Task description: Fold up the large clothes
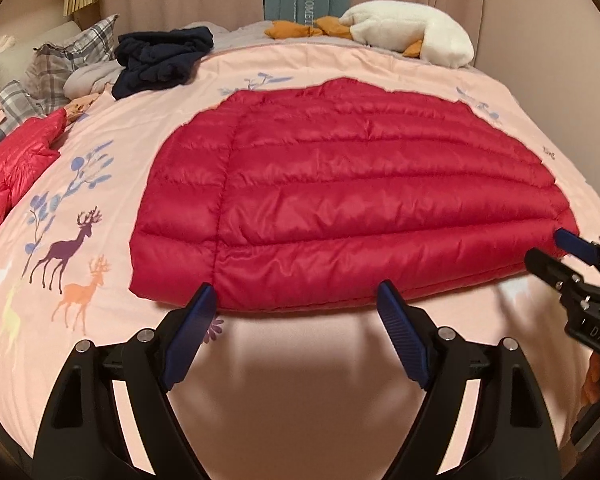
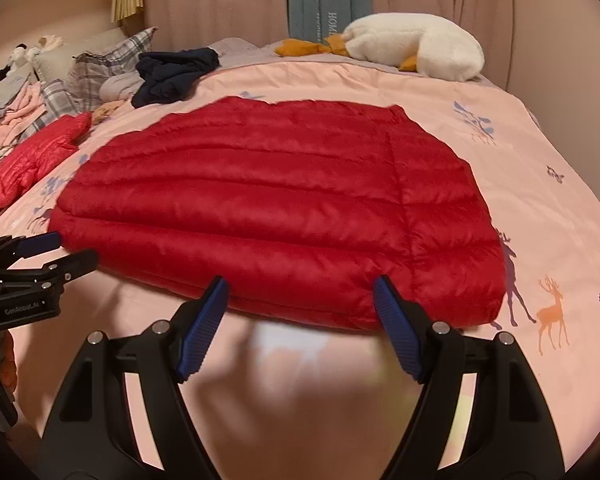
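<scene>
Jacket (image 1: 340, 200) lies folded flat mid-bed (image 1: 300, 380), both empty grippers, left (image 1: 296, 292) and right (image 2: 300, 286), gaping at its six-o'clock hem, likely poised to pinch it for another fold.

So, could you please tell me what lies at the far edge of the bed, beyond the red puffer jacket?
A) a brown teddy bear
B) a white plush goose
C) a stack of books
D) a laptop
B: a white plush goose with orange beak and feet lies along the far edge of the bed, behind the flattened red puffer jacket.
</scene>
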### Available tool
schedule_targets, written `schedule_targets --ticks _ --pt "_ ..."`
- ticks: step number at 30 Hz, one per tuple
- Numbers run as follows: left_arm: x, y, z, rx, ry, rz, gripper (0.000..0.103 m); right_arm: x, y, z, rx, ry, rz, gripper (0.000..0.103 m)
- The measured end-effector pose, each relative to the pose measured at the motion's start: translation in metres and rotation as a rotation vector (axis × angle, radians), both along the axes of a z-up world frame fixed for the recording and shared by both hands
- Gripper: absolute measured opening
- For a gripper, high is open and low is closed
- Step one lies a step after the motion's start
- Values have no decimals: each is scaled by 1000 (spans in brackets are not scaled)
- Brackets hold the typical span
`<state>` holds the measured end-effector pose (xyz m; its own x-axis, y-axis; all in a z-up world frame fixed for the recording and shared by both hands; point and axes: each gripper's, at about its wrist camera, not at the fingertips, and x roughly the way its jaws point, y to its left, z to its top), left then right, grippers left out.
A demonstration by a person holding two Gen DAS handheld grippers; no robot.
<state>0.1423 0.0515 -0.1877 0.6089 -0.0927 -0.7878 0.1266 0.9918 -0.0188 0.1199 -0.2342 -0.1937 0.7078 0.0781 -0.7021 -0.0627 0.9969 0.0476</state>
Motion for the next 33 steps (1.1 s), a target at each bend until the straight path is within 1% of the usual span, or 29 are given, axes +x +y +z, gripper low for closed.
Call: schedule_targets --ticks 5,12,33 --pt "2 2 -7 7 12 1 83 1 -20 -6 9 17 -38 76" --pt "3 4 -11 8 20 6 83 0 -28 -6 -13 16 -58 76" --pt "6 19 -8 16 18 29 83 -8 -64 -6 -9 29 -160 76"
